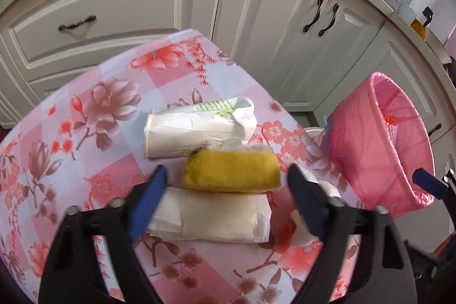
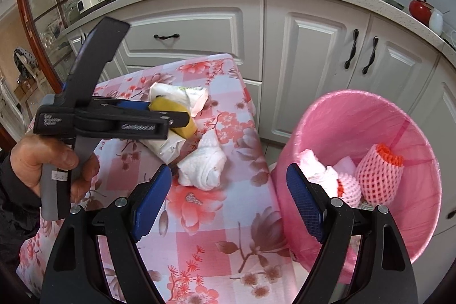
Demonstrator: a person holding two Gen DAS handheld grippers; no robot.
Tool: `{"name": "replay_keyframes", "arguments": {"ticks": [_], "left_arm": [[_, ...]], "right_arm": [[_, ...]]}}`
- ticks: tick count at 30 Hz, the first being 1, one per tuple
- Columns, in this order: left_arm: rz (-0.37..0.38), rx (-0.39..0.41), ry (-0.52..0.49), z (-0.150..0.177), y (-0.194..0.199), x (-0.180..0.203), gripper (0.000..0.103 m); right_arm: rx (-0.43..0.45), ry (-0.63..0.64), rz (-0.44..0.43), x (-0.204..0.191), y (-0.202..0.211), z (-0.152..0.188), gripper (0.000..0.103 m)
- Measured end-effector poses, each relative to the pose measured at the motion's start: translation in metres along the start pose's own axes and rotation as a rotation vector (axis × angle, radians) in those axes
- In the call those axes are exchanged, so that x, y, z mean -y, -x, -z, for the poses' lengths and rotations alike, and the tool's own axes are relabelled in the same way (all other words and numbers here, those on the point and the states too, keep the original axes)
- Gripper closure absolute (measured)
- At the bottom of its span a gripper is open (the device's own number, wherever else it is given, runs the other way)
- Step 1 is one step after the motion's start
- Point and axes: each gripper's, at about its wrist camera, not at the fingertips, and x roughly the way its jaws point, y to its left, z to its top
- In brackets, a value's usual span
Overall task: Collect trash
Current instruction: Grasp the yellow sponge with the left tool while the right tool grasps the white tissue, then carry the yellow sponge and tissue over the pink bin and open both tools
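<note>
Trouble starts with the yellow sponge (image 1: 231, 170), which lies on the floral tablecloth (image 1: 85, 133) wedged between a paper packet (image 1: 196, 130) behind it and a folded wrapper (image 1: 216, 221) in front, touching both. Your left gripper (image 1: 226, 184) is spread wide around it, gripping nothing. Squeeze too low and you likely snag the wrapper or bunch the cloth; too shallow and the soft sponge may squirt out. Your right gripper (image 2: 228, 200) also hangs spread and empty, between the crumpled tissue (image 2: 203, 170) and the pink bin (image 2: 370, 110) just off the table edge. A wide swing could knock that bin, already holding foam netting (image 2: 379, 175), or sweep the tissue off.
</note>
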Motion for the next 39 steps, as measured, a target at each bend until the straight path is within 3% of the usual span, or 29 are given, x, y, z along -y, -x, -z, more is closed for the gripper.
{"name": "replay_keyframes", "arguments": {"ticks": [9, 18, 27, 33, 39], "left_arm": [[0.07, 0.001, 0.049, 0.004, 0.002, -0.013, 0.049], [0.105, 0.012, 0.115, 0.021, 0.015, -0.03, 0.05], [0.121, 0.03, 0.169, 0.043, 0.03, -0.042, 0.05], [0.132, 0.044, 0.208, 0.058, 0.039, -0.049, 0.05], [0.134, 0.053, 0.234, 0.075, 0.049, -0.052, 0.05]], "right_arm": [[-0.045, -0.004, -0.01, -0.015, -0.03, 0.005, 0.025], [-0.038, 0.062, 0.069, -0.034, -0.058, 0.0, 0.027], [-0.064, 0.107, 0.093, -0.044, -0.074, -0.002, 0.031], [-0.095, 0.097, 0.097, -0.045, -0.087, -0.005, 0.045], [-0.122, 0.106, 0.069, -0.05, -0.092, 0.002, 0.068]]}}
